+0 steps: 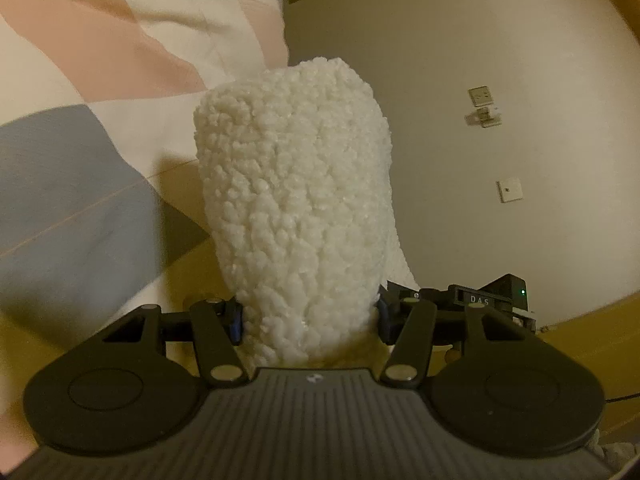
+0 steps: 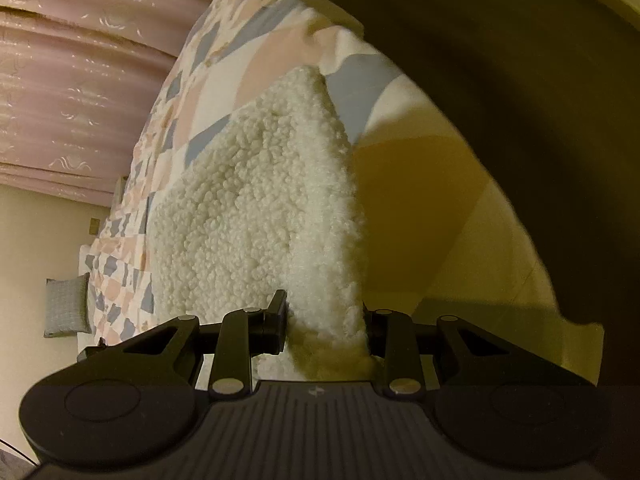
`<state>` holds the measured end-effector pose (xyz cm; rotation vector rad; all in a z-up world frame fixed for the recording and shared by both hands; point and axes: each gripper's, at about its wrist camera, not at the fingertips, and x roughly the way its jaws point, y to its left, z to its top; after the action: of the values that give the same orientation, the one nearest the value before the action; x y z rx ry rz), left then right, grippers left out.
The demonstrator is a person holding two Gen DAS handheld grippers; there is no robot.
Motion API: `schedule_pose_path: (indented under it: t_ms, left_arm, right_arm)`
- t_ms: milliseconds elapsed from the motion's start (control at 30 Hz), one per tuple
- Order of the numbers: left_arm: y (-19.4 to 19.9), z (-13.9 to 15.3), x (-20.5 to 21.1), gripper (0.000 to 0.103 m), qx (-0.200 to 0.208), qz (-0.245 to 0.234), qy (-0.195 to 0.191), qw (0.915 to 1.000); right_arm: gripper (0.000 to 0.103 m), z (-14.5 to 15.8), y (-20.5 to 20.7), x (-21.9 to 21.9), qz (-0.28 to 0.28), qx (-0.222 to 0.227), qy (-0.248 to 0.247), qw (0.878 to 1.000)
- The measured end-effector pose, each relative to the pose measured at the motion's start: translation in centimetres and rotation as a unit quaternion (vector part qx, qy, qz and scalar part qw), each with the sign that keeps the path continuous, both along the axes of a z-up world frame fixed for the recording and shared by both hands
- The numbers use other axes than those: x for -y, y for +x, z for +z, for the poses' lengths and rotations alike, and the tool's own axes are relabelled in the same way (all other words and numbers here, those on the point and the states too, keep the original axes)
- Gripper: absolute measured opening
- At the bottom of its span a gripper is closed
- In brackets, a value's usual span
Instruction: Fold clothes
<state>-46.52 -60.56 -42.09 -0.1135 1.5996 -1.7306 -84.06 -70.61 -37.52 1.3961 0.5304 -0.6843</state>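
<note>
Left wrist view: a fleece garment [image 1: 296,208] is held between the fingers of the left gripper [image 1: 310,318] and extends forward from them. A patterned bedspread [image 1: 80,120] lies to the left of and behind the garment. A wall [image 1: 480,60] is seen behind and to the right, with two wall plates [image 1: 509,190] mounted one above the other.

Right wrist view: the same garment [image 2: 256,216] is gripped at one edge by the right gripper [image 2: 326,322] and is spread on the bedspread [image 2: 224,72]. A curtain [image 2: 80,80] is situated beyond the bedspread, at upper left. A cushion [image 2: 67,306] is placed at the far left, beside the bedspread.
</note>
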Motion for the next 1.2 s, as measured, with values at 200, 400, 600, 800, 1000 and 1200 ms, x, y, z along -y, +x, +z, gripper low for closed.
schedule_pose_path:
  t_ms: [200,400,600,800,1000,1200]
  left_arm:
    - [-1.5,-2.8,2.3,0.055,0.027,0.003,0.018,0.9995]
    - [-1.9,-3.8,3.5,0.063,0.064,-0.02,0.046,0.9967]
    - [-0.3,1.9,3.7,0.053,0.172,-0.1,0.008,0.98]
    - [-1.5,8.3,4.3,0.016,0.36,-0.193,-0.158,0.8989]
    - [-5.4,8.0,7.5,0.011,0.454,-0.296,-0.282,0.792]
    - [-6.1,3.0,9.4,0.011,0.435,-0.331,-0.272,0.792]
  right_arm:
    - [0.031,-3.4,-1.8,3.0,-0.002,-0.003,0.008,1.0]
    - [0.058,-5.5,-3.2,1.5,-0.094,-0.01,-0.003,0.996]
    - [0.062,0.6,-4.5,-5.2,-0.277,-0.141,-0.111,0.944]
    - [0.051,5.2,4.5,-15.9,-0.319,-0.255,-0.228,0.884]
    - [0.029,2.7,16.1,-21.9,-0.284,-0.302,-0.241,0.878]
    - [0.03,-3.3,19.7,-21.3,-0.255,-0.379,-0.223,0.861]
